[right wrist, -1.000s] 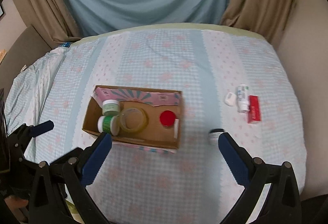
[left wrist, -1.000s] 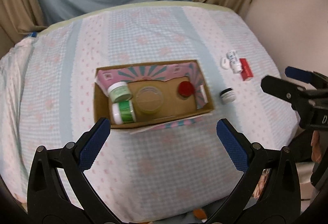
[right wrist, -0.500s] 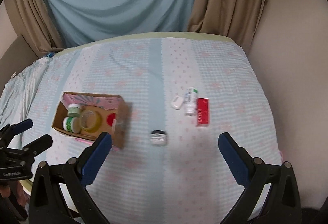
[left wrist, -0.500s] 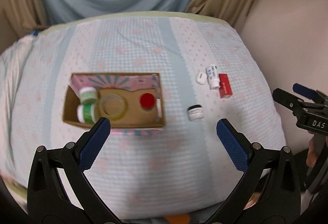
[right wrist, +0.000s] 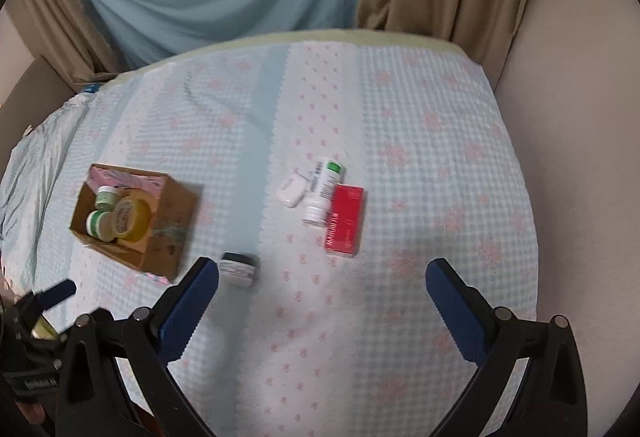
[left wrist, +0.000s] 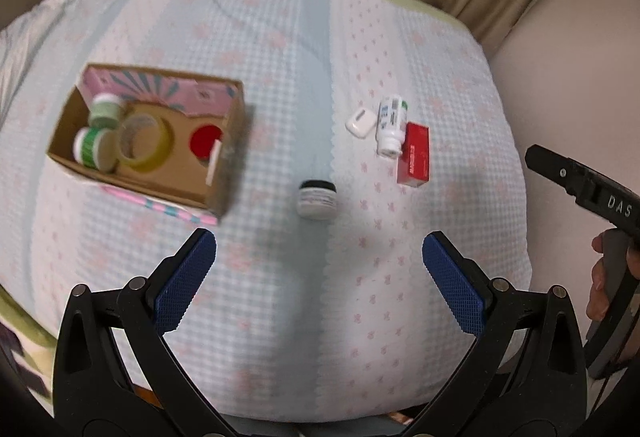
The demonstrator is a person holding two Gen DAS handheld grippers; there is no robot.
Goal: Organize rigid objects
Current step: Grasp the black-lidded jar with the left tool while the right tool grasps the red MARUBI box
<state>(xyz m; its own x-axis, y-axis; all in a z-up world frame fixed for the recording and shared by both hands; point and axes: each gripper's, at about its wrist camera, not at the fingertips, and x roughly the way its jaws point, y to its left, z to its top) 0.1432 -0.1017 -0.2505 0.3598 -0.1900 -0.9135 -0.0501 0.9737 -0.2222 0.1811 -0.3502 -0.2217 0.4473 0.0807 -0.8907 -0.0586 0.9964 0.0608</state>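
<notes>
Left wrist view, going left to right: the box (left wrist: 226,157) holds jars and tape, a small jar (left wrist: 317,198) stands alone mid-bed, then a white case (left wrist: 360,122), bottle (left wrist: 391,125) and red carton (left wrist: 415,153) lie touching near the bed's right edge. Both the left claw (left wrist: 319,279) and right claw (right wrist: 322,301) hang released and empty. The jar looks light, stiff and smooth-sided, best pinched across its body; bare bed (left wrist: 280,49) around it leaves room.
</notes>
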